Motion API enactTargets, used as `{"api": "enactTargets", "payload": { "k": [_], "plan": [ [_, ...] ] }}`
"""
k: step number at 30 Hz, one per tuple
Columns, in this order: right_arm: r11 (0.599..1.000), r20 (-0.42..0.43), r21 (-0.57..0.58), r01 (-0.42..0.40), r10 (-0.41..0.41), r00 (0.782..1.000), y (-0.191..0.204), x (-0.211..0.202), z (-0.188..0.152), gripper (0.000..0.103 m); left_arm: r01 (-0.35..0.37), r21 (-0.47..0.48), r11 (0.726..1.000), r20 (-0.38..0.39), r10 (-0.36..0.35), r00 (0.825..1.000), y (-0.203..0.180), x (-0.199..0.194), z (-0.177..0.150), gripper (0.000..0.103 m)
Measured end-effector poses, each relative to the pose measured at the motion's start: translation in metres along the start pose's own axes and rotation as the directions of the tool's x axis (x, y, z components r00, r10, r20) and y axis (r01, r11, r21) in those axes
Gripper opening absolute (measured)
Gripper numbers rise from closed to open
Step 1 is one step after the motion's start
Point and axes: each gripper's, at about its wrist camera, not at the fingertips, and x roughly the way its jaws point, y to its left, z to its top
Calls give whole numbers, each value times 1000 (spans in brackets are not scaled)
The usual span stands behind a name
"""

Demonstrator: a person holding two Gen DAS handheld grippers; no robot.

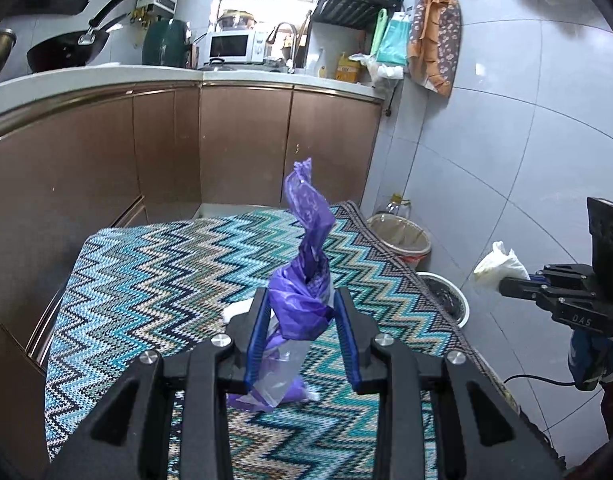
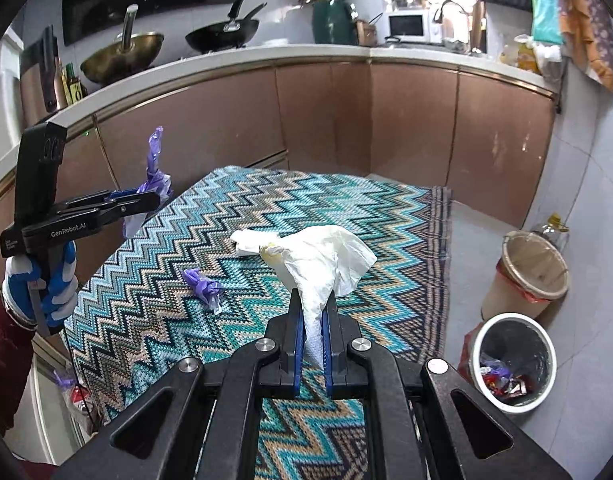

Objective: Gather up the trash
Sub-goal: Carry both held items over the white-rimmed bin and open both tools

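My left gripper (image 1: 302,300) is shut on a twisted purple plastic bag (image 1: 306,248) and holds it above the zigzag-patterned cloth (image 1: 154,280); it also shows in the right wrist view (image 2: 146,196) with the purple bag (image 2: 154,168). My right gripper (image 2: 312,300) is shut on a crumpled white tissue (image 2: 326,260), lifted over the cloth; the tissue shows in the left wrist view (image 1: 498,264). A small purple wrapper (image 2: 204,286) and a white paper scrap (image 2: 252,242) lie on the cloth.
A white bin (image 2: 514,360) with wrappers inside stands on the floor at right, and a lined beige bin (image 2: 530,272) stands behind it. Brown cabinets (image 2: 346,120) with a counter of pans and appliances run behind. Grey floor tiles lie right of the cloth.
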Motion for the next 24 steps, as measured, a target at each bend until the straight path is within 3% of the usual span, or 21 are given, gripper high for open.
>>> {"api": "enactTargets", "payload": {
  "k": [12,18,24],
  "plan": [
    [988,65,122,96,-105,992,-66,-56,-31,8,83,74,994,-41,-80,996,-99,31,19,31],
    [964,63,219,151,-169,984,-123,-66,-50,8,160,114,981,-102,-149,984,-174,79,34,31],
    [926,32,313,210,-231,972,-184,-54,-67,8,196,164,967,-191,-164,968,-249,149,46,31]
  ]
}}
